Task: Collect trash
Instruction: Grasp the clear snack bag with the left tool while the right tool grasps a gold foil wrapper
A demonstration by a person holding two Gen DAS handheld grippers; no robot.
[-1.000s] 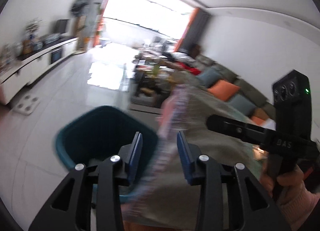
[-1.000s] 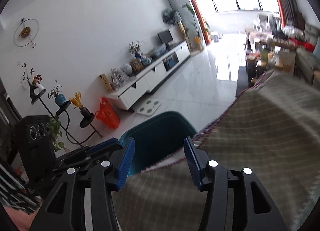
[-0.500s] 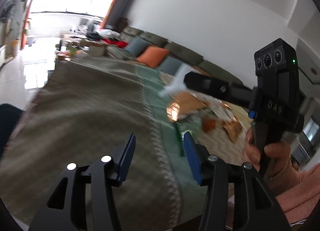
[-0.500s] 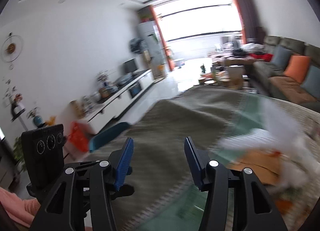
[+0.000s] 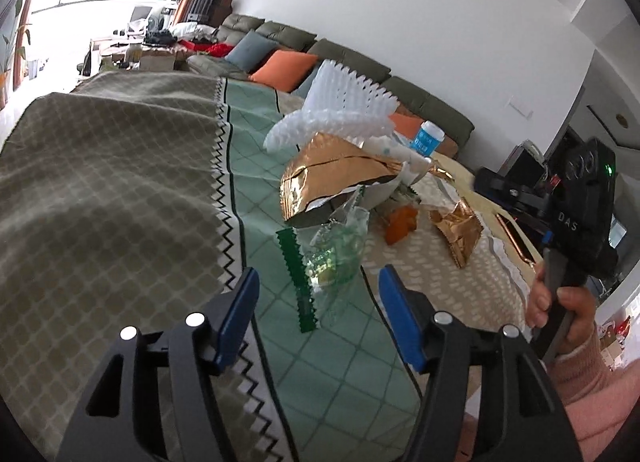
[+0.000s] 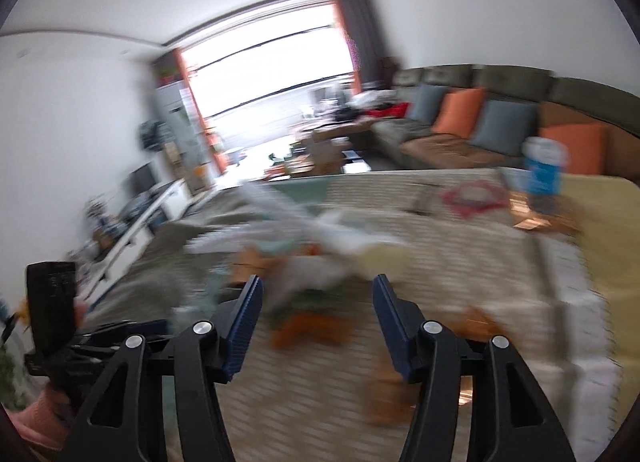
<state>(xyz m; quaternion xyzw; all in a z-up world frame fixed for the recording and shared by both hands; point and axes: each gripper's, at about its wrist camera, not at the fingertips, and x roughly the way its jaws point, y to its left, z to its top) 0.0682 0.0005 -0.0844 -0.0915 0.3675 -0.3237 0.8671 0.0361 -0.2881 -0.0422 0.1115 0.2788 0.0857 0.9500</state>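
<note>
- Patterned woven tablecloth (image 5: pixel 120 197) spreads beneath both tools.
- Ridged white foam sheet (image 5: pixel 344 97) lies farthest ahead.
- Crinkled copper foil bag (image 5: pixel 320 185) sits before it.
- Clear wrapper (image 5: pixel 336 250), green zigzag edge, lies just ahead of left gripper (image 5: pixel 316 316), jaws spread, empty.
- Right gripper (image 6: pixel 316 326) likewise released; trash ahead blurred.

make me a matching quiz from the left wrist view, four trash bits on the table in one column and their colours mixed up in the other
Things:
1. foam netting
2. big foil bag
3. clear wrapper
4. peel scrap

Colours:
A. orange
B. see-through with a dark green zigzag edge
C. white
D. shiny copper

Pairs: 1-C, 2-D, 3-B, 4-A

The left claw is open just short of the clear wrapper.
</note>
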